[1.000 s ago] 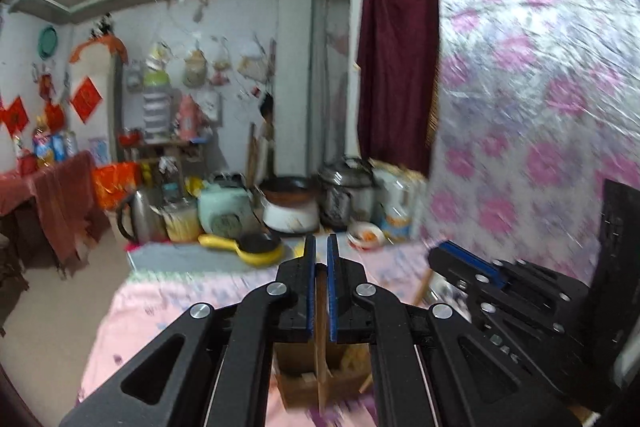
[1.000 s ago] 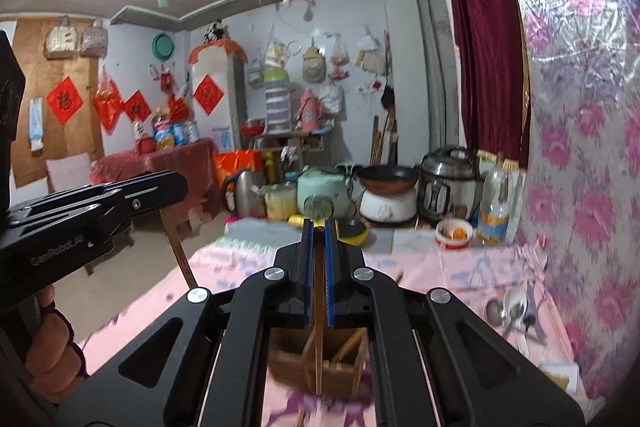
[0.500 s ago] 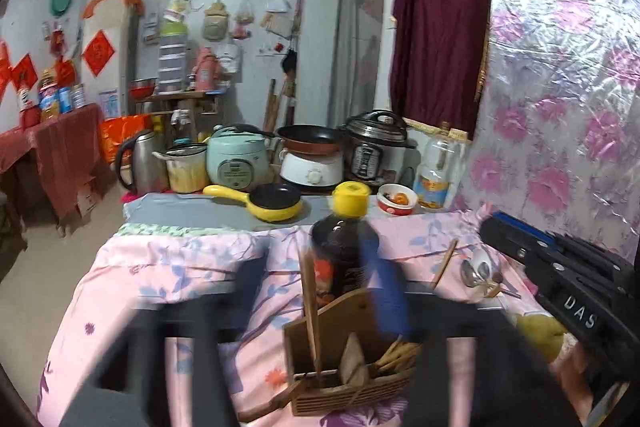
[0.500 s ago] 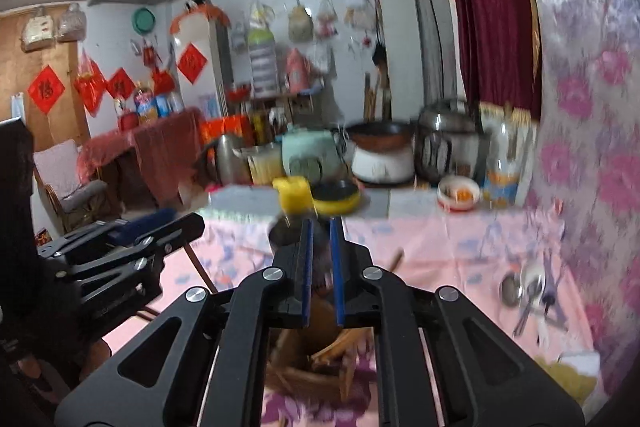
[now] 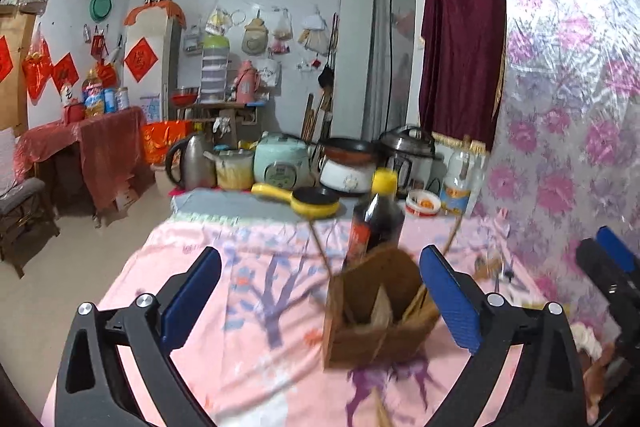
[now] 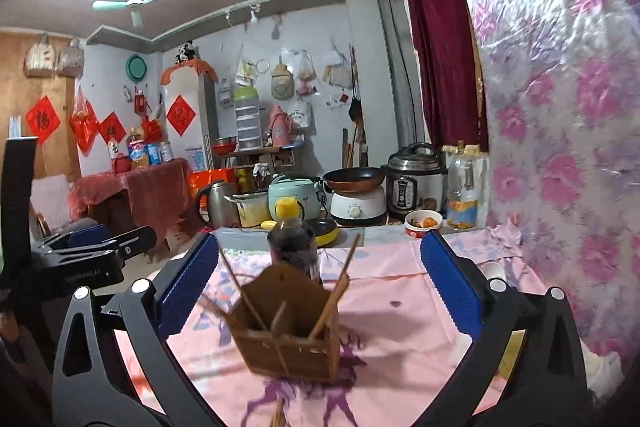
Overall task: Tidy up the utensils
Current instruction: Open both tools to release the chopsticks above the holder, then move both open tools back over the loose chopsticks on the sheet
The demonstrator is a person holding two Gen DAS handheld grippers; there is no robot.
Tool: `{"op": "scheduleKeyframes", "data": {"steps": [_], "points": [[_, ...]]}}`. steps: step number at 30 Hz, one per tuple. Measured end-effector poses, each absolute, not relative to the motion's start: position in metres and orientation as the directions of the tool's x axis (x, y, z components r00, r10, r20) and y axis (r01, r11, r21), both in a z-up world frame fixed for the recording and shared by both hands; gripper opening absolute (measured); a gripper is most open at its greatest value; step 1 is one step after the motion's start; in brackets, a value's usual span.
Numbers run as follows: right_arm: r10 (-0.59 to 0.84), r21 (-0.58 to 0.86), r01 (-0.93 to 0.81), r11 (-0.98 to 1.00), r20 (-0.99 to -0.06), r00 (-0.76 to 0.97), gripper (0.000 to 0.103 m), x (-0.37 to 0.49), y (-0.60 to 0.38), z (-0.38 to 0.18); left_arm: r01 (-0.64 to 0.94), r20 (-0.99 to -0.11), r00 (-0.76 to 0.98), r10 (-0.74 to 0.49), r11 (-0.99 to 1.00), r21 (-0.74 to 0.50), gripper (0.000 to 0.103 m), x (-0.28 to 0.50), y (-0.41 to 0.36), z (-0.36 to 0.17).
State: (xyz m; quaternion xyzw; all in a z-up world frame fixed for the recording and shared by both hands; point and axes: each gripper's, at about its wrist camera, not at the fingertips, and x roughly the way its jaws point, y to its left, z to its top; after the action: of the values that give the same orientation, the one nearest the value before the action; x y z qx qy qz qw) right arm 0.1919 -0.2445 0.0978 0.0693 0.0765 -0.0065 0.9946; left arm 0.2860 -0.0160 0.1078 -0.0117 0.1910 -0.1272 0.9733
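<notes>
A brown wooden utensil holder (image 5: 376, 311) stands on the pink flowered tablecloth (image 5: 248, 307); it also shows in the right wrist view (image 6: 286, 323). Several wooden chopsticks (image 6: 334, 291) stand in it and lean outwards. My left gripper (image 5: 320, 295) is open and empty, with the holder between its blue pads, nearer the right one. My right gripper (image 6: 318, 287) is open and empty, with the holder between its pads. A chopstick (image 6: 277, 415) lies on the cloth in front of the holder.
A dark sauce bottle with a yellow cap (image 5: 376, 215) stands just behind the holder. A yellow pan (image 5: 308, 201), kettle, rice cookers and a small bowl (image 6: 423, 222) line the table's far end. A flowered foil wall (image 6: 560, 147) runs along the right. Spoons (image 5: 496, 267) lie at right.
Both grippers were shut on chopsticks above the holder. Both have opened and the chopsticks now stand in the holder. The views have pulled back a little.
</notes>
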Motion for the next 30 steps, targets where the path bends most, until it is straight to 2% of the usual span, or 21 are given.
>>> {"op": "scheduleKeyframes", "data": {"steps": [6, 10, 14, 19, 24, 27, 30], "points": [[0.01, 0.244, 0.052, 0.968, -0.247, 0.969, 0.097, 0.143, -0.247, 0.048, 0.212, -0.483, 0.837, -0.256, 0.967, -0.144, 0.098, 0.237, 0.011, 0.044], [-0.047, 0.268, 0.15, 0.952, -0.358, 0.933, 0.097, 0.115, -0.244, -0.004, 0.165, -0.574, 0.787, -0.227, 0.973, -0.16, 0.098, 0.199, 0.023, -0.019], [-0.007, 0.281, 0.158, 0.947, -0.471, 0.882, 0.097, 0.101, -0.24, -0.041, 0.163, -0.649, 0.727, -0.226, 0.974, -0.157, 0.098, 0.164, 0.025, -0.065], [-0.013, 0.251, 0.165, 0.954, -0.514, 0.858, 0.097, 0.077, -0.237, -0.062, 0.167, -0.68, 0.691, -0.246, 0.969, -0.181, 0.098, 0.122, 0.038, -0.096], [-0.052, 0.196, 0.179, 0.964, -0.52, 0.853, 0.097, 0.061, -0.246, -0.077, 0.167, -0.687, 0.701, -0.194, 0.98, -0.107, 0.098, 0.101, 0.032, -0.11], [-0.133, 0.132, 0.249, 0.959, -0.568, 0.812, 0.097, 0.062, -0.258, -0.101, 0.215, -0.686, 0.693, -0.221, 0.972, -0.095, 0.098, 0.098, 0.021, -0.112], [-0.101, 0.176, 0.261, 0.949, -0.616, 0.781, 0.097, 0.069, -0.269, -0.109, 0.247, -0.695, 0.681, -0.23, 0.966, -0.078, 0.098, 0.098, 0.012, -0.118]]}}
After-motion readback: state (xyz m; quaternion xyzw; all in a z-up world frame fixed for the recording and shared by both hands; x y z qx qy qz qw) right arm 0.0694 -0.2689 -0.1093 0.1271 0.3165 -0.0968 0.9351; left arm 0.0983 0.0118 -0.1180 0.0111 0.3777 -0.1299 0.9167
